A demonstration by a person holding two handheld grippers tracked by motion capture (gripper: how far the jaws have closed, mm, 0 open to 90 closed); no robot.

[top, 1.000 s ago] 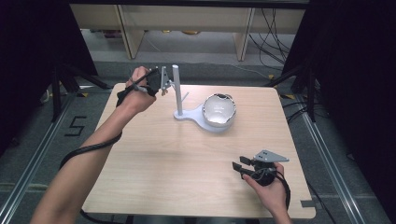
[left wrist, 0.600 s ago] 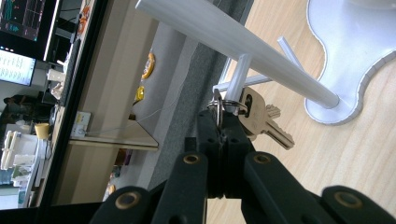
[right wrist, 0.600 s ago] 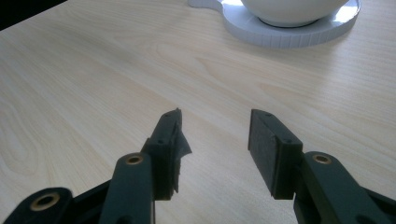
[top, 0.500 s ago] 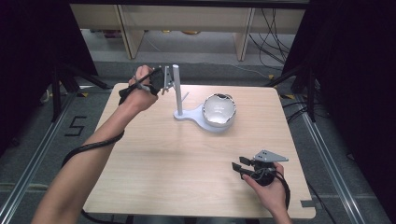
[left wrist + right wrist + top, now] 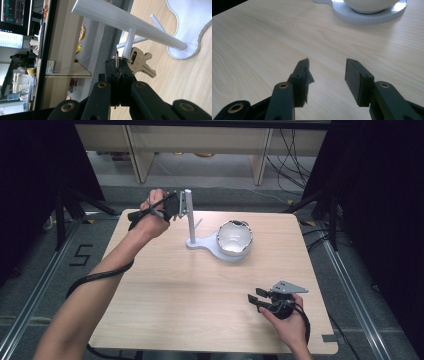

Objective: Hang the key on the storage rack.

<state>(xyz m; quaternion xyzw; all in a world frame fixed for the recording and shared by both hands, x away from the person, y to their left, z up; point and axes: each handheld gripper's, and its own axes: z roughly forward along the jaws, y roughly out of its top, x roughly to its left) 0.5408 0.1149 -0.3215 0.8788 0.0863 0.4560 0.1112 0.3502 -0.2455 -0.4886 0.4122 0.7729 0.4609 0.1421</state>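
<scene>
We see a wooden table bearing a white stand. Beside its post, our left gripper clenches a key ring, its key hanging on a peg. Well apart, our right gripper rests released.

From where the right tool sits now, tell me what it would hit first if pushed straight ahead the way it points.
Judging by the right gripper view, the right tool, jaws open, faces bare table, then the white stand's round base carrying the bowl. That base would probably be first, though depth is unclear.
</scene>
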